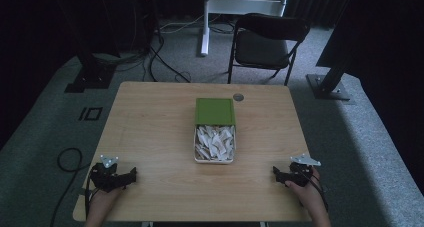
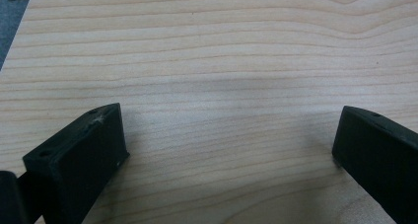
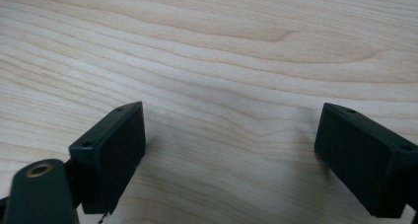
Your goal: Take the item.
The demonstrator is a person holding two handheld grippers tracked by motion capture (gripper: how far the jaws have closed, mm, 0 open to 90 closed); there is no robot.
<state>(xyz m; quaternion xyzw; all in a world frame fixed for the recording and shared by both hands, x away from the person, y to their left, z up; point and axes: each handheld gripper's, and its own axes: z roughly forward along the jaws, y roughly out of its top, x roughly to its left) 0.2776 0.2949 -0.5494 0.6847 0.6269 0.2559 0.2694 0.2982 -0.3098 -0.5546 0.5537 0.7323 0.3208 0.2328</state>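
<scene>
Resting position: we are holding both grippers low at the bottom edge of the high view, one near each lower corner of the desk (image 1: 150, 132).
Left gripper (image 1: 131, 175): we are keeping it at the lower left of the frame, its jaws standing wide apart with bare wood between them in the left gripper view (image 2: 231, 135).
Right gripper (image 1: 276, 173): we are keeping it at the lower right of the frame, jaws likewise spread and gripping nothing, as the right gripper view (image 3: 229, 130) is showing.
Box (image 1: 214, 144): it is sitting in the middle of the frame, well apart from both grippers, and is showing white pieces inside.
Green lid (image 1: 214, 111): it is lying just above the box in the frame, touching its far edge.
Chair (image 1: 267, 42): it is standing beyond the desk, upper centre right.
</scene>
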